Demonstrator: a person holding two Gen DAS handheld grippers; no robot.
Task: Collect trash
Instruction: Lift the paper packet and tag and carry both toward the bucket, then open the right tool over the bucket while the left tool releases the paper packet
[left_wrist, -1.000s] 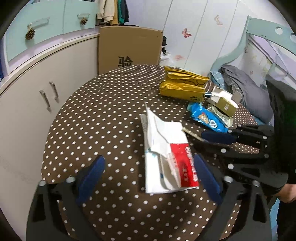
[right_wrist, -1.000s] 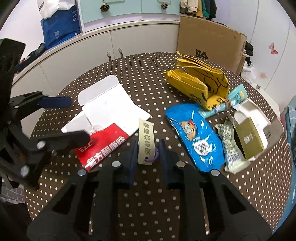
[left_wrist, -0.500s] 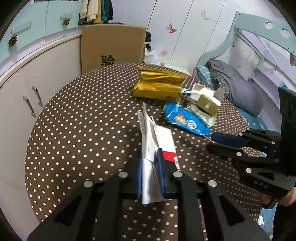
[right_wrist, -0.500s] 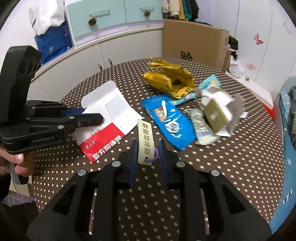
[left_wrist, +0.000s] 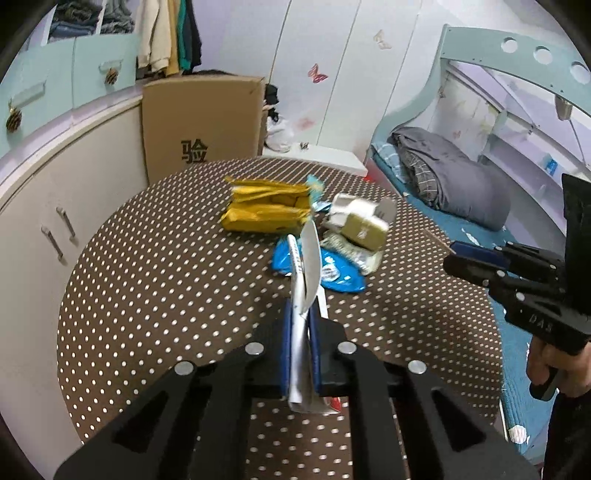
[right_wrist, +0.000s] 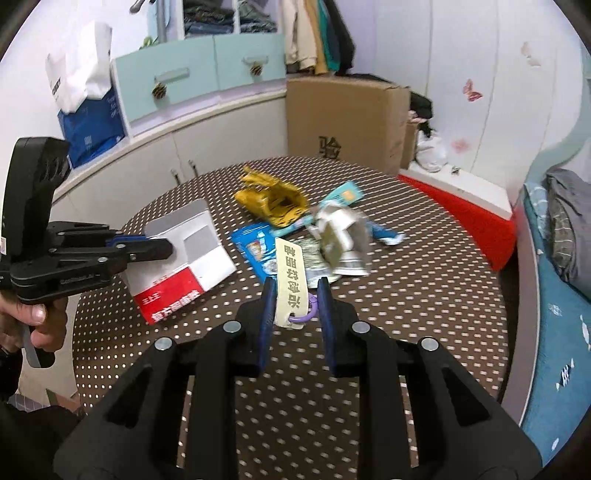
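My left gripper (left_wrist: 299, 314) is shut on a flattened white and red carton (left_wrist: 304, 273), held edge-on above the dotted table (left_wrist: 155, 280); the carton also shows in the right wrist view (right_wrist: 188, 266). My right gripper (right_wrist: 293, 291) is shut on a cream paper tag (right_wrist: 290, 280) with a purple ring. On the table lie a yellow bag (left_wrist: 267, 208), a blue snack wrapper (left_wrist: 332, 269), an olive and white box (left_wrist: 360, 221) and a pale green wrapper (left_wrist: 351, 253).
A cardboard box (left_wrist: 203, 122) stands behind the table. White cabinets (left_wrist: 48, 206) run along the left. A bed with grey bedding (left_wrist: 454, 181) is at the right, close to the table edge. A red-sided platform (right_wrist: 465, 210) lies beyond the table.
My left gripper closed on the carton and lifted it off the table, turning it edge-on. My right gripper drew back and rose with the tag still in it.
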